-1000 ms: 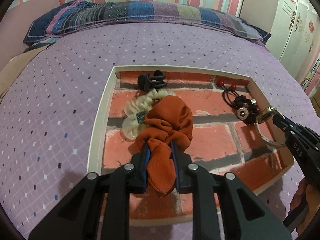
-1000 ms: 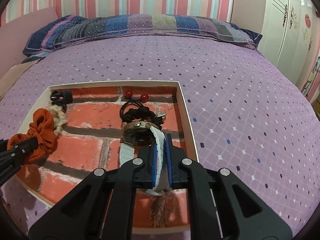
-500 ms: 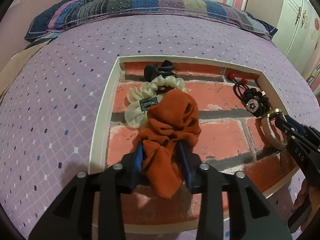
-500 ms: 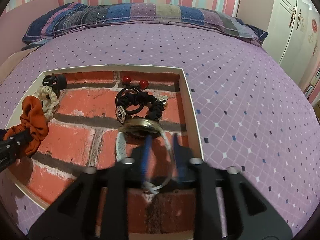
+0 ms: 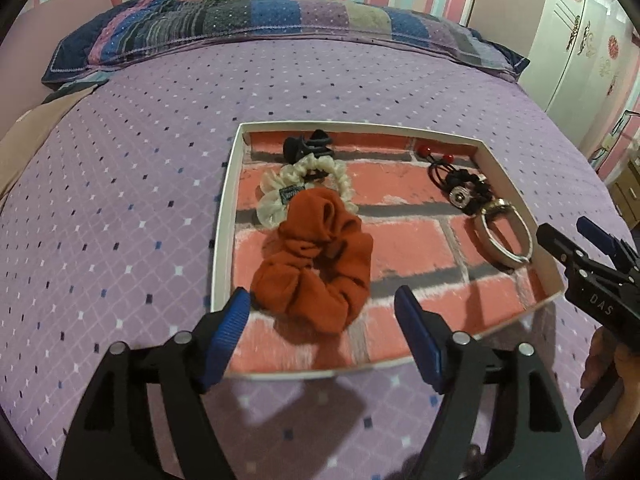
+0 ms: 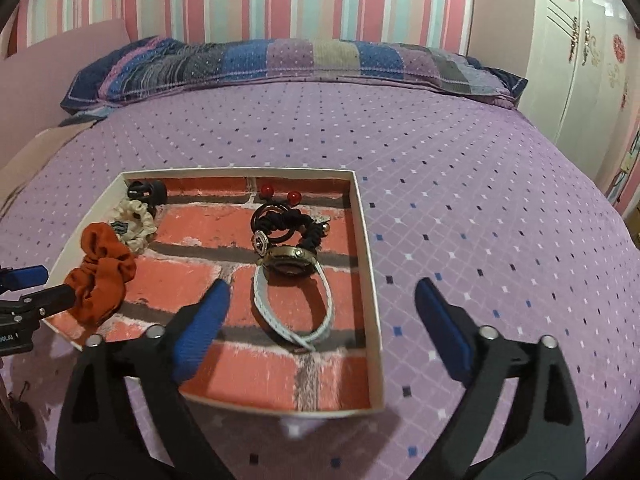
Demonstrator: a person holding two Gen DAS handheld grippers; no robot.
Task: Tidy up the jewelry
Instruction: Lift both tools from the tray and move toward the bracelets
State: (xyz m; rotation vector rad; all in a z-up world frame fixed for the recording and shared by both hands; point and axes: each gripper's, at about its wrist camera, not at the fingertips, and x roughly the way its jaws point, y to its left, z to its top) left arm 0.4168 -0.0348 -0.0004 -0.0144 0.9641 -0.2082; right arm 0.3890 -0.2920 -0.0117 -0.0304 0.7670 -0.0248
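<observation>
Two grippers: both hover at the near edge of the tray, each with nothing between its pads.
Bed (image 5: pixel 120 200): purple diamond-print cover; it carries the tray, which sits well short of the patchwork pillow (image 5: pixel 240 24).
Tray (image 5: pixel 224 216): shallow white-walled box with a brick-print floor; the landmark for every entry below. All the accessories in view lie inside it, so sorting looks far along.
Left gripper (image 5: pixel 322 332): above the tray's near-left corner, jaws opening and already wide; the orange scrunchie lies just ahead of the blue pads, free of them. Judged a release, the piece set down by the other scrunchie.
Right gripper (image 6: pixel 322 320): above the tray's near-right corner, jaws opening to almost full spread; one pad over the tray floor, the other out over the bedcover. The watch lies loose ahead of them.
Orange scrunchie (image 5: pixel 316 264): near-left part of the tray, overlapping the cream scrunchie.
Cream scrunchie (image 5: pixel 276 196): left side of the tray, behind the orange one; soft ties grouped together.
Watch (image 6: pixel 292 292): right side of the tray, pale strap looped toward the near wall, face touching the black ties.
Black hair ties (image 6: pixel 288 224): far-right part of the tray, with two red beads (image 6: pixel 280 194) beside the far wall.
Black clip (image 5: pixel 308 148): far-left corner of the tray, against the wall.
</observation>
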